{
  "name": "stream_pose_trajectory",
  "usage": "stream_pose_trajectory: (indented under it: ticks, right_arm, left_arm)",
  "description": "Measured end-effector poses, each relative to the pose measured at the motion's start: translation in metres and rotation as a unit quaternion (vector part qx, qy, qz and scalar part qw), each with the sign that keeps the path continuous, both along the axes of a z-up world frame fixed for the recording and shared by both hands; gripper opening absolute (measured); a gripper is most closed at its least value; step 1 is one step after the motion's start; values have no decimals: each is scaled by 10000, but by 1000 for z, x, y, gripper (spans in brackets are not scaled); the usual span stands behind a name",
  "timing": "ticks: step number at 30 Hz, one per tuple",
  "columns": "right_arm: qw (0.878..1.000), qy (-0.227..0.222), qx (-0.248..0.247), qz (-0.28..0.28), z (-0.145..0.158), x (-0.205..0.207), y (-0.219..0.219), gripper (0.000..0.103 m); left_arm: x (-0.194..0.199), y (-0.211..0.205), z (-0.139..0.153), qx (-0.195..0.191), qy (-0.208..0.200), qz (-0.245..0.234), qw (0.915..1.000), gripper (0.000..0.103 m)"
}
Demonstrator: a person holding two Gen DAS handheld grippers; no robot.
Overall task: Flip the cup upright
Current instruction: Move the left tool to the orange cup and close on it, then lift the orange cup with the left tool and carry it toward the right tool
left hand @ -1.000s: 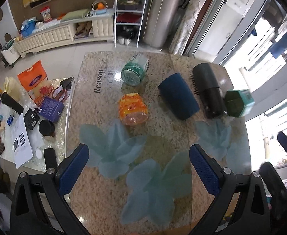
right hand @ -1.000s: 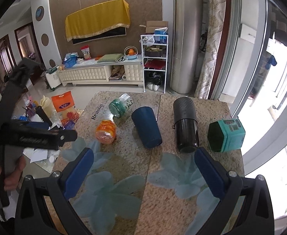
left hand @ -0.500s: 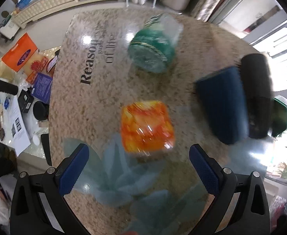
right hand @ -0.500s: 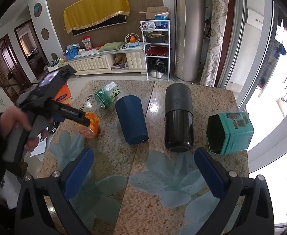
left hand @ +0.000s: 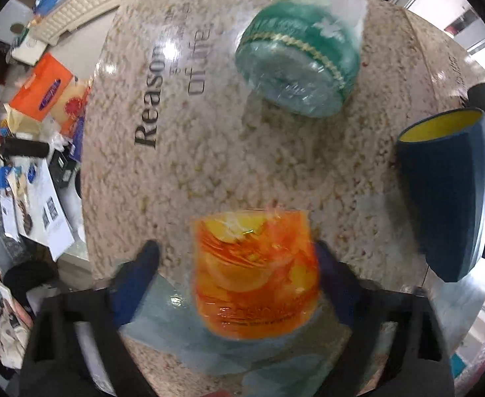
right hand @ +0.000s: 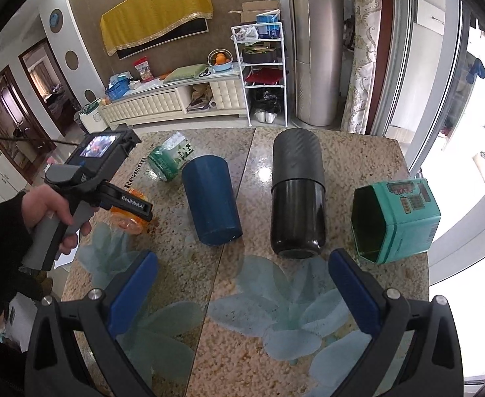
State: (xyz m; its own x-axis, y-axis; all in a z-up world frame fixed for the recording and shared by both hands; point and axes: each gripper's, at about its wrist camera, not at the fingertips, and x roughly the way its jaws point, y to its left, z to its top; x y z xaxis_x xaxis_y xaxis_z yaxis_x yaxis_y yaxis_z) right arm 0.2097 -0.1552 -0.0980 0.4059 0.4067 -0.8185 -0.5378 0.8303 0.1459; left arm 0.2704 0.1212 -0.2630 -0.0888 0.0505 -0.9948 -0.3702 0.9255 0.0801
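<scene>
Straddling: left gripper [left hand: 236, 251], fingers [left hand: 133, 284] spread, right pad against the blurred orange cup [left hand: 254, 276], left pad apart; cup lies sideways near the tabletop [left hand: 209, 172] edge.
Right gripper [right hand: 242, 292]: fingers spread, holding nothing.
Writing: "GenRobot.AI" on the left tool; "Reason… of life" printed on the tabletop.
Farther: blue cup [right hand: 211, 203], black cylinder [right hand: 297, 197], teal tin [right hand: 396, 220], green jar [left hand: 300, 56], all lying sideways.
Room: white cabinet [right hand: 176, 101] against the far wall.

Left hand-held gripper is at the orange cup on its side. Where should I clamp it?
Clamp the orange cup across its round wall, mid-body, coming from its base end along the table. It lies on its side, and the open left hand-held gripper already straddles it, one finger on each flank.
</scene>
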Motion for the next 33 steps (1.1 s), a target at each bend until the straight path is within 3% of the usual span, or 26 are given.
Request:
stream_pose_trajectory:
  ticks: [2,14,23,33]
  right_arm:
    - [10000,-18,-10,-35,0,2,-1,103]
    - [9999,-84,-38,-105,2,-6,2,103]
    - [9991,-265,4,-326,15,-32,0,103]
    - [9946,-310,-211,-971,24,-115,-37,103]
  left_arm:
    - [-3,3,-5,-88,59,83,9999,71]
    - [-27,12,5,-554,-223,120,9981,70]
    - [-69,-24,30,-843,-437,-113,9954,70]
    - [-143,-107,33,-891,-583,-689,9919,70]
